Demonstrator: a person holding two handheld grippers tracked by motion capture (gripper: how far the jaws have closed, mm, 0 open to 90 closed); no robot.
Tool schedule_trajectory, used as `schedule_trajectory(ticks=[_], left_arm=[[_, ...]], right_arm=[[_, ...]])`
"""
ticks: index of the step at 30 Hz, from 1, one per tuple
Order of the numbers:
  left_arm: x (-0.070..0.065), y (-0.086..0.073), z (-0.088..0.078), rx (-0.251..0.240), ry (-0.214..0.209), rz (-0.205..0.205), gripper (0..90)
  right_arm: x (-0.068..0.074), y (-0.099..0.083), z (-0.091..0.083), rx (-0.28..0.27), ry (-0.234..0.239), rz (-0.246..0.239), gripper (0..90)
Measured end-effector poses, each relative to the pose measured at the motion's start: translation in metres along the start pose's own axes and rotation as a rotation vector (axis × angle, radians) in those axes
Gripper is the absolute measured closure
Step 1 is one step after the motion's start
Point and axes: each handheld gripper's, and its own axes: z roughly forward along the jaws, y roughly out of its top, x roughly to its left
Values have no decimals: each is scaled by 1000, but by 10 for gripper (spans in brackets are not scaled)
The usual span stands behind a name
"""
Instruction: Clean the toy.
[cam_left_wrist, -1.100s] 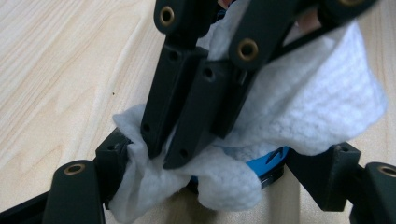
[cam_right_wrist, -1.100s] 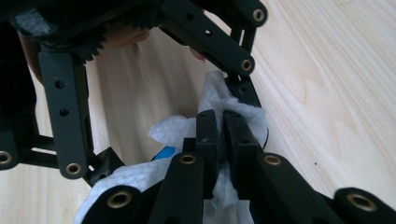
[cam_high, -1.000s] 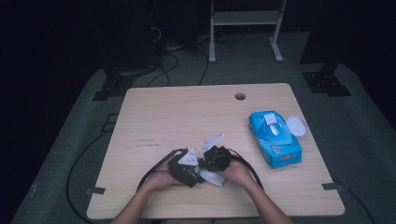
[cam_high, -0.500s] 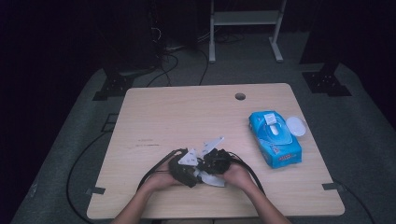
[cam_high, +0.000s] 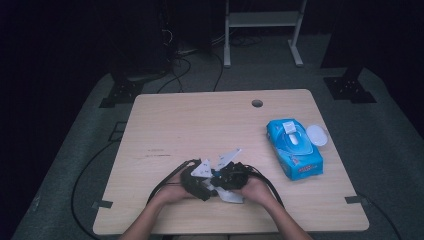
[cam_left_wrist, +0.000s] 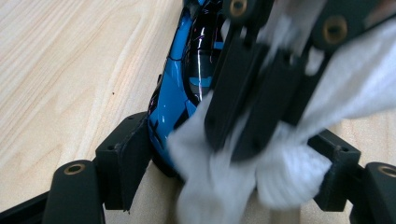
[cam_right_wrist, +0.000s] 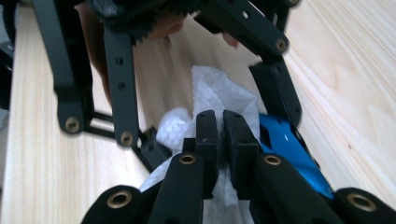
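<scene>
A small blue toy car (cam_left_wrist: 187, 79) lies tilted between the jaws of my left gripper (cam_left_wrist: 233, 163), one end against the left pad (cam_left_wrist: 133, 156); its far side is hidden by a white wipe (cam_left_wrist: 289, 172). My right gripper (cam_right_wrist: 223, 126) is shut on that wipe (cam_right_wrist: 210, 93) and presses it onto the car (cam_right_wrist: 289, 149), reaching in between the left gripper's fingers (cam_right_wrist: 275, 88). In the high view both grippers meet tip to tip near the table's front edge, the left gripper (cam_high: 196, 181) and the right gripper (cam_high: 231, 177), with the wipe (cam_high: 232, 196) showing under them.
A blue pack of wipes (cam_high: 295, 150) lies at the right of the wooden table (cam_high: 200, 125), with a white oval lid (cam_high: 317, 135) beside it. A cable hole (cam_high: 257, 103) is near the far edge. Black cables (cam_high: 165, 182) trail off the front left.
</scene>
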Motion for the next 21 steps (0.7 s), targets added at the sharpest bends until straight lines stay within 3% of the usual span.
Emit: schedule_trajectory(ticks=[6, 13, 18, 21], left_arm=[[0, 0, 0, 1, -1, 2, 253], [0, 0, 0, 4, 0, 1, 254], [0, 0, 0, 0, -1, 2, 254], [0, 1, 0, 8, 2, 4, 254]], right_arm=[[-5, -14, -19, -25, -6, 43, 847], [3, -3, 1, -24, -6, 13, 847], [-1, -6, -8, -9, -6, 1, 847], [-8, -7, -14, -21, -40, 30, 847]])
